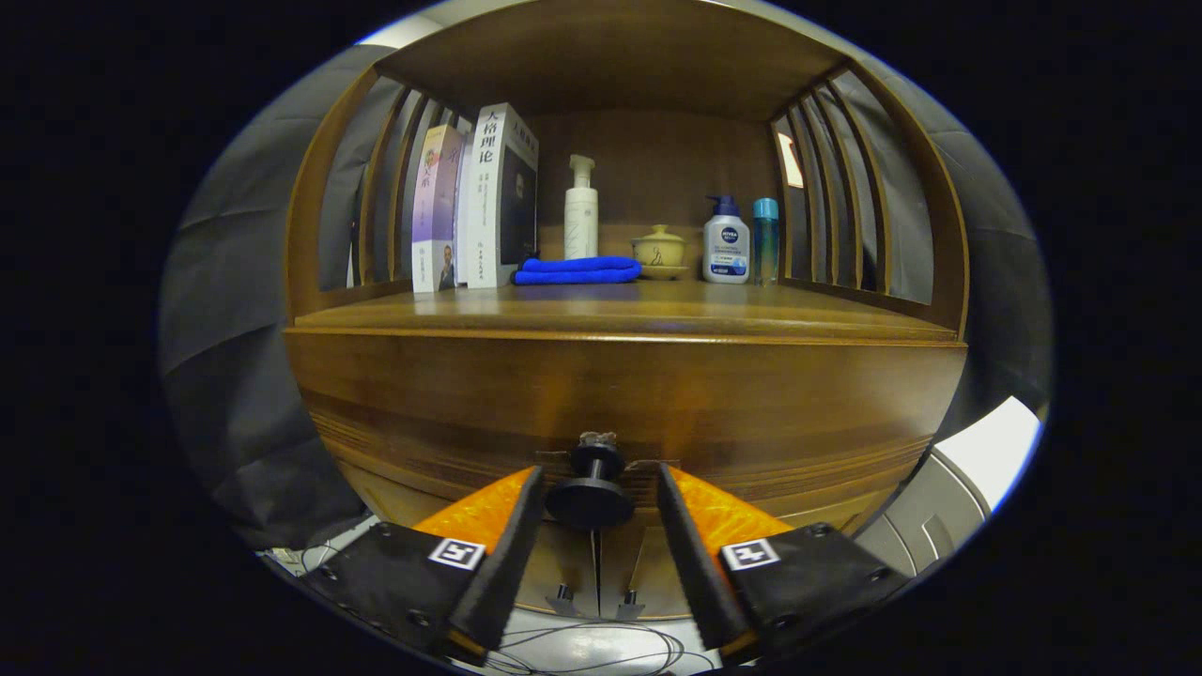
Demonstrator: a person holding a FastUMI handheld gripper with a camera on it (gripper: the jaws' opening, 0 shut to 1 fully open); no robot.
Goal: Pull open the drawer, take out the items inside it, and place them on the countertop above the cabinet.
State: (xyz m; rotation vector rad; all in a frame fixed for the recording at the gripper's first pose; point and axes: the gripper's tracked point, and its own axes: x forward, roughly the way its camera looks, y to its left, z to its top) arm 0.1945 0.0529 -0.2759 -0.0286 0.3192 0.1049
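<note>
The gripper (596,540) is shown at the front of a wooden cabinet, its two fingers (502,554) spread apart with the black drawer knob (592,488) lying between them; a gap is seen on each side of the knob, so no grasp is judged to have been made. The drawer (620,404) appears fully closed, its front flush beneath the countertop (620,314), and its contents are hidden. The task is therefore judged to be at its very beginning: the knob is yet to be clamped, the drawer pulled, and the items lifted out and placed. On the countertop, toward 12 o'clock from the knob, a folded blue cloth (577,270), a white pump bottle (581,208) and a small lidded pot (660,249) are seen; two upright books (479,202) stand toward 11 o'clock, and a second pump bottle (726,242) with a slim blue bottle (765,239) toward 1 o'clock. The front strip of the countertop is bare and may receive the items. Loose cables (582,648) lie on the floor at 6 o'clock.
</note>
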